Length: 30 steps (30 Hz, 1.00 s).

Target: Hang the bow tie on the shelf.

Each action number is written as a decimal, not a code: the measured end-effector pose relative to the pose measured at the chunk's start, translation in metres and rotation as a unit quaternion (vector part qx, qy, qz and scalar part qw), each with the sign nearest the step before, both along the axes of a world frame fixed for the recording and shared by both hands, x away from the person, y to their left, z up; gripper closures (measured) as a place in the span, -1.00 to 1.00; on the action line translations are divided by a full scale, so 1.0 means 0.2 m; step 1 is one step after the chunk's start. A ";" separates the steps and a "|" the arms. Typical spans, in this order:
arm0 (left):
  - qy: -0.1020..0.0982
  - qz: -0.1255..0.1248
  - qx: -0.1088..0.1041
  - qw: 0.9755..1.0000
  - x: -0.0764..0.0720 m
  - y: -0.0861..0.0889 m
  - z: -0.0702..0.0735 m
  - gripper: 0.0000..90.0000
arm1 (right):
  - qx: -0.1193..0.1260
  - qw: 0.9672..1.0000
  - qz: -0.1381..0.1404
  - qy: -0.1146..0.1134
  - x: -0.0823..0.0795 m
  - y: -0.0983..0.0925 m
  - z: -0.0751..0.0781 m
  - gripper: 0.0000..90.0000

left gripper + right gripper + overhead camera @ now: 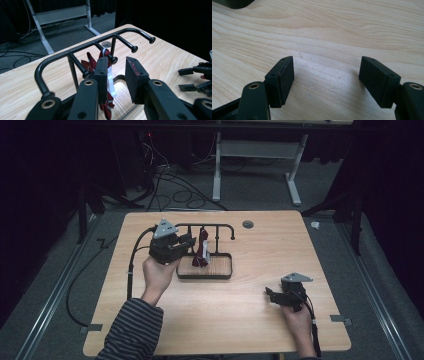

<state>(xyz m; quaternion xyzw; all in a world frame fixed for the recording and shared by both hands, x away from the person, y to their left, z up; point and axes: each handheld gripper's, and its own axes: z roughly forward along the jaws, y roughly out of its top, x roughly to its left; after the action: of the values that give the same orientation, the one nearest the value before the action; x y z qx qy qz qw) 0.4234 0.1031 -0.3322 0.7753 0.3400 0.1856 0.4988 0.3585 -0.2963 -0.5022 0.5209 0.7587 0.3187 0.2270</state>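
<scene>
On the second peg from the left of the black rack [82, 46] hangs a dark red cloth item with white parts [108, 75], perhaps a small garment; its lower end droops into the rack's tray [225, 274]. The rack stands toward the far side of the wooden table [260, 320].

The left gripper [116, 75] faces the rack at peg height. Its jaws stand apart: the left pad lies against or just in front of the cloth, the right pad is clear of it, with bare tray showing in the gap. The gripper is thus released, pressing on nothing. Whether the left pad actually touches the cloth cannot be told.

The right gripper [274, 296] rests low near the table's right front, well apart from the rack, jaws spread wide over bare wood [324, 75], grasping nothing.

Judged from this arrangement, the step in hand is the handling of the cloth at its peg. To do it well, the jaws should stay wide enough to clear the peg's knob, and any pull should run along the peg rather than across it, lest the cloth snag or the light rack tip. The free right gripper could steady the tray.
</scene>
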 end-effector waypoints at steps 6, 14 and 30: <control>0.002 0.007 -0.005 1.000 -0.02 0.04 -0.02 0.60 | 0.000 1.000 0.000 0.000 0.00 0.00 0.00 -0.34; 0.008 0.017 -0.007 1.000 -0.05 0.10 -0.05 0.60 | 0.000 1.000 0.000 0.000 0.00 0.00 0.00 -0.34; 0.016 0.034 -0.016 0.999 -0.10 0.19 -0.10 0.60 | 0.001 1.000 0.000 0.000 0.00 0.00 0.00 -0.34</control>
<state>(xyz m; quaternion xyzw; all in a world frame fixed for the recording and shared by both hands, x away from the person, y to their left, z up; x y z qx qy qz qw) 0.4033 0.1420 -0.3517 0.7583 0.3772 0.1846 0.4987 0.3586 -0.2962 -0.5022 0.5211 0.7583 0.3192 0.2270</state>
